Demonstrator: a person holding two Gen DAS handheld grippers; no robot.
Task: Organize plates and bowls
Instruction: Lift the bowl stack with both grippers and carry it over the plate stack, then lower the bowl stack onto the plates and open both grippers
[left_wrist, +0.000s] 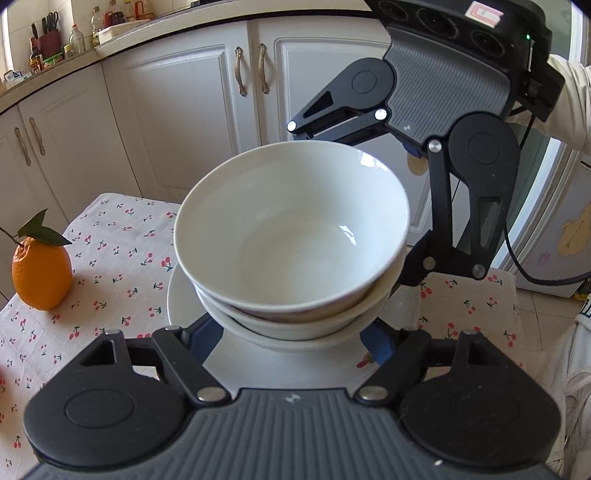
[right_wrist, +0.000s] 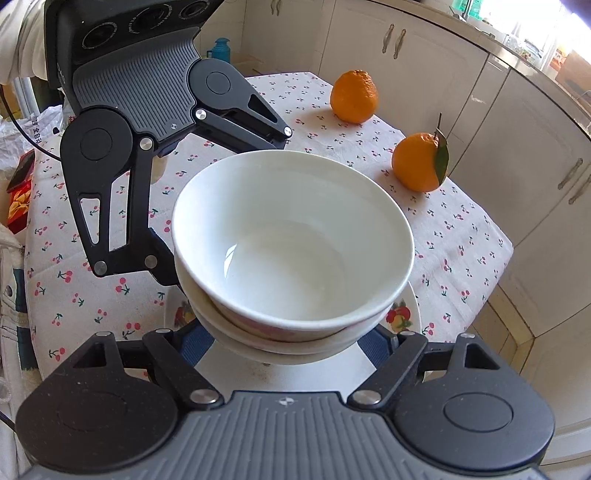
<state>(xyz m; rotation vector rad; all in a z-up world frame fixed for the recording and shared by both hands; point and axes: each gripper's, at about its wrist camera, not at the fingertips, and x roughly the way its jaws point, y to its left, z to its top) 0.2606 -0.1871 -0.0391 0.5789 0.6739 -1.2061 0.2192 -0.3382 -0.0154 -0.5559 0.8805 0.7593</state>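
So the main thing is a stack of glossy white ceramic bowls (left_wrist: 291, 236), the top one nested in a second, with what looks like a third rim under that. The stack sits on a white round plate (left_wrist: 184, 306) on the tabletop with a cherry-print cloth (left_wrist: 110, 236), dead centre in both views.

The left gripper (left_wrist: 291, 338) has its blue-padded jaws either side of the lowest bowl at 6 o'clock, and the right gripper (right_wrist: 284, 341) does the same from the opposite side. Both sets of jaws look clamped on the stack, though the pads are mostly hidden under the bowls.

Only the right wrist view shows the plate's fruit picture (right_wrist: 399, 314) at the rim, around 4 o'clock, and a pinkish pattern on the side of the second bowl. It also catches two oranges: a plain orange (right_wrist: 354, 96) at 1 o'clock and a leafy orange (right_wrist: 419, 162) at 2 o'clock. The left wrist view only gets the leafy one, at 9 o'clock, plus white cabinets (left_wrist: 177, 110) and counter bottles (left_wrist: 77, 40).

Writing: some characters on a plastic bag (right_wrist: 37, 129) at 10 o'clock in the right view, too small to read.
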